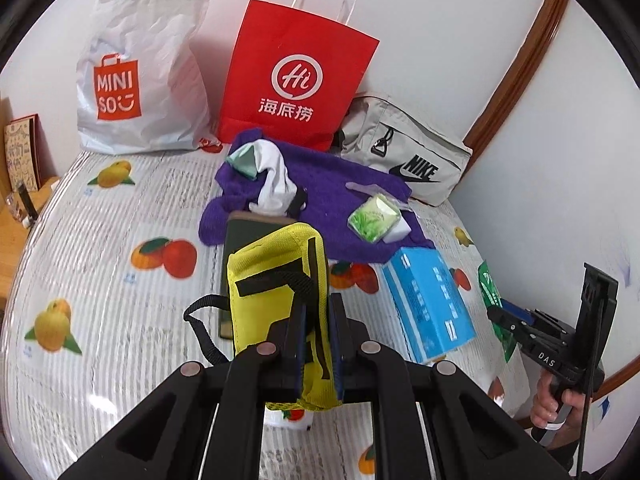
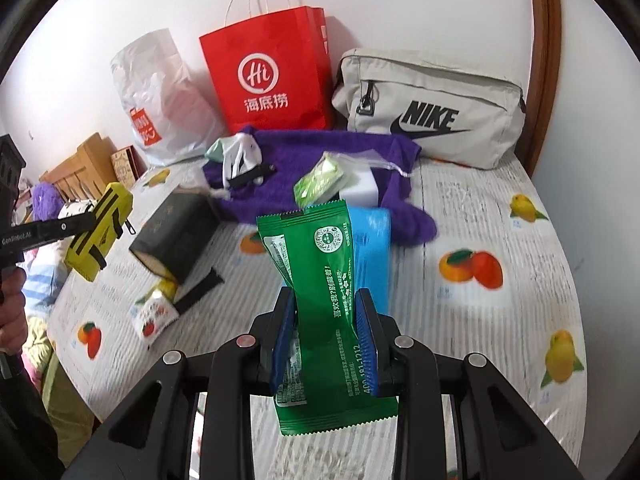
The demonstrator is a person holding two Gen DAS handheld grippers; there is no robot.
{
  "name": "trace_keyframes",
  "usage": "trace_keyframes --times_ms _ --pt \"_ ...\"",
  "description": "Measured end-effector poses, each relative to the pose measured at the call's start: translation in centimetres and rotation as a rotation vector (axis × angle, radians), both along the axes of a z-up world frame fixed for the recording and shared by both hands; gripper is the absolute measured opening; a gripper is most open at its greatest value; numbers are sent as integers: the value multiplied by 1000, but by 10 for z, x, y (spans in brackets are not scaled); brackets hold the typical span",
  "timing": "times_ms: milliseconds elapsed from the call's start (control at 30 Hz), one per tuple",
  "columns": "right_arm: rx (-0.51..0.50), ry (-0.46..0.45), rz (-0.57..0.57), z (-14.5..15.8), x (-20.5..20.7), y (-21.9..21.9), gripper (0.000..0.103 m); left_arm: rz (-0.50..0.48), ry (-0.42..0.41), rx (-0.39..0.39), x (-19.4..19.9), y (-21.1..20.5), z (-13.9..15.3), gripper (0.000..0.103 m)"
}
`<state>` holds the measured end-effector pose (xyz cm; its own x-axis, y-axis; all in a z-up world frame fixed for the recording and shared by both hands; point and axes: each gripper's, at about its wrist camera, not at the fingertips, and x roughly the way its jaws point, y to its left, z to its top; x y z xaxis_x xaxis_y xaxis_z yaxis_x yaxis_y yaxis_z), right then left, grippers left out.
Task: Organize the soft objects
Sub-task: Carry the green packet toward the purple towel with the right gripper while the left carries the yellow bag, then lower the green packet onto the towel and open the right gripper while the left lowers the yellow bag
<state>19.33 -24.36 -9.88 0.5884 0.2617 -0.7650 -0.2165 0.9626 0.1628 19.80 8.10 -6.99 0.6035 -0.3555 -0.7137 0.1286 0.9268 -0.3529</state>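
Honestly, left tongs [image 1: 316, 344] clenched on the yellow pouch [image 1: 280, 292] and right tongs [image 2: 326, 340] pinching the slick green snack packet [image 2: 324, 304], both raised over the bed [image 2: 480, 320]; packet could slide out.

It is a bedroom in a home: a bed [image 2: 480, 216] with fruit-printed sheet, shopping bags [image 1: 296, 76] against the wall at 12 o'clock.
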Motion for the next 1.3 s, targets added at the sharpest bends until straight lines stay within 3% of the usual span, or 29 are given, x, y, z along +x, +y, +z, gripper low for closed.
trace_keyframes --times_ms 433,767,1033,1300 --pt "21 -22 7 9 77 9 31 -41 4 6 65 -8 2 11" --pt "10 -34 37 11 160 28 31 -81 14 14 124 -17 -1 11" --pt "-9 21 21 -12 211 23 31 -121 43 -14 169 -26 -10 11" --pt "43 110 25 -42 242 21 33 -170 99 -37 214 -48 -27 11"
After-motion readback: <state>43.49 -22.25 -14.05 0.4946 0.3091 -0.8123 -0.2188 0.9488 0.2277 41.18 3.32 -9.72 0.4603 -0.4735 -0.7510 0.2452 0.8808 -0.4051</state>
